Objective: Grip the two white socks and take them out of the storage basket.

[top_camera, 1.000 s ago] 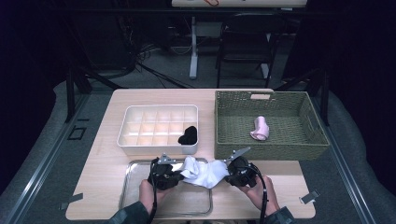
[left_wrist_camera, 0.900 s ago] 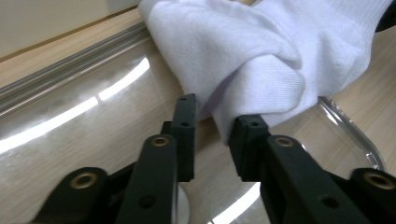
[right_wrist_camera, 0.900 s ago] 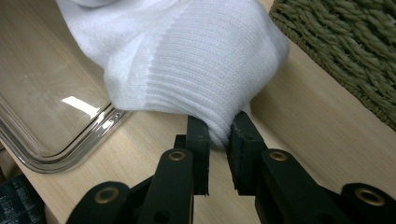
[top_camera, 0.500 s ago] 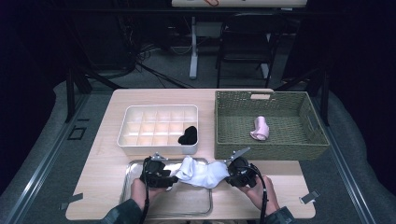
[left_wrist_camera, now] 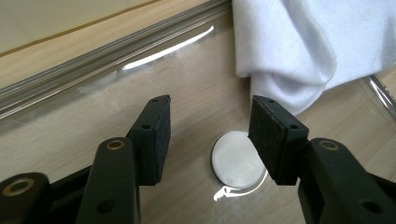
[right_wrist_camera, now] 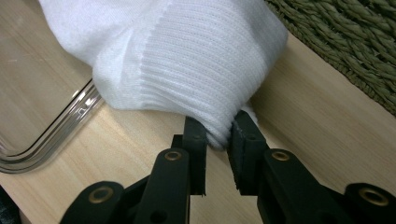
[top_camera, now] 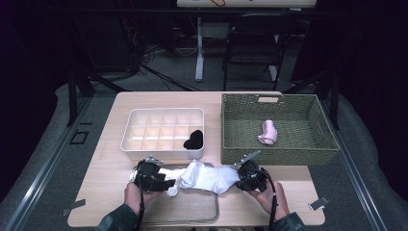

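White sock [top_camera: 209, 176] lies across the clear tray's [top_camera: 192, 211] right edge; right gripper [right_wrist_camera: 217, 140] pinches its cuff, left gripper [left_wrist_camera: 208, 135] has just opened, empty beside it.

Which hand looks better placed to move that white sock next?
The right. The right gripper is clamped on the white sock at its ribbed cuff, while the left gripper has just opened and holds nothing, with the sock's other end lying beyond its jaws.
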Tool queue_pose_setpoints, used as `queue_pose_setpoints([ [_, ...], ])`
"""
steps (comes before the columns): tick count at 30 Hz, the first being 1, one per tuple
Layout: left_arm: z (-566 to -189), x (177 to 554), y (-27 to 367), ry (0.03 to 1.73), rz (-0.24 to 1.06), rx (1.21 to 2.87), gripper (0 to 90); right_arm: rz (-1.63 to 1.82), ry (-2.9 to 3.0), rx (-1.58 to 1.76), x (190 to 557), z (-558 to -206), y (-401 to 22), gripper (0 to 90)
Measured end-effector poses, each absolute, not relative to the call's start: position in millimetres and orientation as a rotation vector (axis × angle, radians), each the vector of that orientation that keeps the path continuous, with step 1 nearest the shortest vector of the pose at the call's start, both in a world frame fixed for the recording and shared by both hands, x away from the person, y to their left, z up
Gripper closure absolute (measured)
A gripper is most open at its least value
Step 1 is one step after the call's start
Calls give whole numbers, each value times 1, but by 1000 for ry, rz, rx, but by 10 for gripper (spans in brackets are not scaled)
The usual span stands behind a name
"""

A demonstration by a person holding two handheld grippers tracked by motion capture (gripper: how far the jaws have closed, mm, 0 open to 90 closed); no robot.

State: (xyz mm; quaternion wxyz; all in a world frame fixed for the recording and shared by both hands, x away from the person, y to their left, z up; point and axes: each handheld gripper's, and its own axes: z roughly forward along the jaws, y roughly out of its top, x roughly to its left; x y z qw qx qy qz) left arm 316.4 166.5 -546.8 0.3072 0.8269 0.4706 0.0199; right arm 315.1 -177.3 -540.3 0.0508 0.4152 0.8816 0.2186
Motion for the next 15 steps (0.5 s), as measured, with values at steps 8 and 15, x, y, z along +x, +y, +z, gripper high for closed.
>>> queue_pose_setpoints([
  [8, -534, 314, 159, 1185, 137, 2198, 406, 634, 2705, 1255, 317, -541, -180, 769],
  [15, -524, 316, 111, 980, 209, 2293, 391, 652, 2700, 1263, 318, -541, -180, 776],
])
